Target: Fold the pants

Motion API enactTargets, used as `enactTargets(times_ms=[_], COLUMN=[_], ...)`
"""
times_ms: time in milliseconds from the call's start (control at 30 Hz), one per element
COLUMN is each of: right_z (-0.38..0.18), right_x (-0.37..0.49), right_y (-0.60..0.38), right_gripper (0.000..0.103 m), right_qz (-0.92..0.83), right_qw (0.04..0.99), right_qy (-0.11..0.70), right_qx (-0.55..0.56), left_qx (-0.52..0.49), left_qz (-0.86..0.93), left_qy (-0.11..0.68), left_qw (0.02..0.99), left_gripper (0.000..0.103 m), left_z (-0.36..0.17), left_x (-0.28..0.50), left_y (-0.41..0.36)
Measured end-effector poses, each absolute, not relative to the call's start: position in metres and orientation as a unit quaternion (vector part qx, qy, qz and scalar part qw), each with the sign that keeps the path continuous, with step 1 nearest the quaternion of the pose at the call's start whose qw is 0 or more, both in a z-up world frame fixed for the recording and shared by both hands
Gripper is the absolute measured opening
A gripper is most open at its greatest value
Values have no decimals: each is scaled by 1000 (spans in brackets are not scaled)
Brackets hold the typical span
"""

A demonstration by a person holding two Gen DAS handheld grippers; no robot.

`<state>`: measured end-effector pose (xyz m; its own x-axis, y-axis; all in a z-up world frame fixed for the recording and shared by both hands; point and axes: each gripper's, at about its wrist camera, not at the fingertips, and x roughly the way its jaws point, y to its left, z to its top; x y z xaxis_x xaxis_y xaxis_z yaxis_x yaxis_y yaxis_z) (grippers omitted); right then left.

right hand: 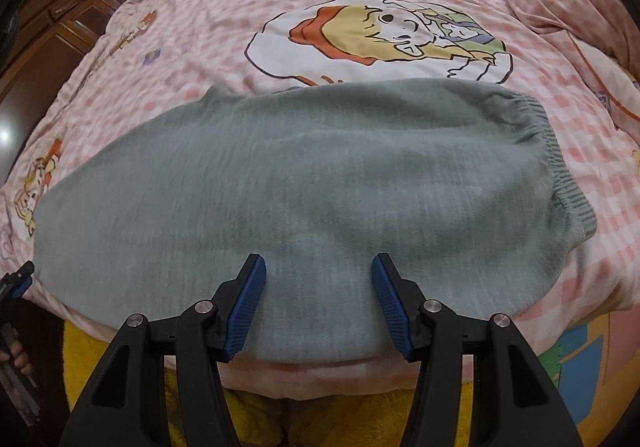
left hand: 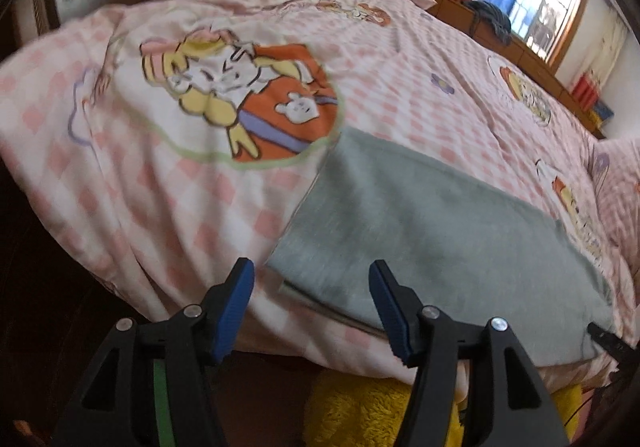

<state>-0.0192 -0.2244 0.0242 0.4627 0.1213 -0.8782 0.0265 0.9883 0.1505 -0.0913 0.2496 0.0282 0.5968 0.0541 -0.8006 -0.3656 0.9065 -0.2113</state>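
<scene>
— What do we see on the left?

— Our left gripper [left hand: 312, 307] hangs over the near edge of the bed [left hand: 168, 207], its blue fingers [left hand: 234, 311] spread apart with nothing between them. They sit just above the left end of the pants [left hand: 420, 239], not touching the cloth as far as we can tell.

— And the pants?

— We see grey fleece pants lying folded lengthwise across the pink checked quilt [right hand: 168, 59], close to the near edge, the ribbed waistband [right hand: 560, 175] at the right end.

— And on the right?

— Our right gripper [right hand: 318, 303] hovers over the middle of the pants near their front edge, fingers released and gripping nothing. At the far left of that view we glimpse the left gripper and a hand [right hand: 18, 353] on it.
</scene>
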Motion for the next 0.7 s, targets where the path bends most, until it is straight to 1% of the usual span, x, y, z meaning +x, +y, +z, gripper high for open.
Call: enactTargets(times_ms=[133,167,233,267,300,633,700], right_z=[24,24,23,23,23,21,21], right_x=[-18,-18,-17,-17,-17,-17,-17], right_y=[-225,-225,-225,-225,-225,-224,-224], right_gripper=[56,56,56,56,56,56,56], right_qz=[27,26,25,26,25,26,25], right_qw=[851,850,849,849,850,850,850], right_qy=[520,520,521,521,521,521,522], right_qx=[77,81,83,81,78,73,72], left_qx=[-215,-219,-233,-240,-247,-222,-230], left_qz=[97,96,89,84,79,113,106], left_qy=[421,415,410,409,408,416,419], left_qw=[876,878,877,877,876,875,872], left_gripper=[62,60,49,41,40,40,40], left_z=[19,18,16,15,15,9,6], left_x=[-99,-100,-102,-102,-102,-101,-100], left_y=[253,254,255,256,256,253,255])
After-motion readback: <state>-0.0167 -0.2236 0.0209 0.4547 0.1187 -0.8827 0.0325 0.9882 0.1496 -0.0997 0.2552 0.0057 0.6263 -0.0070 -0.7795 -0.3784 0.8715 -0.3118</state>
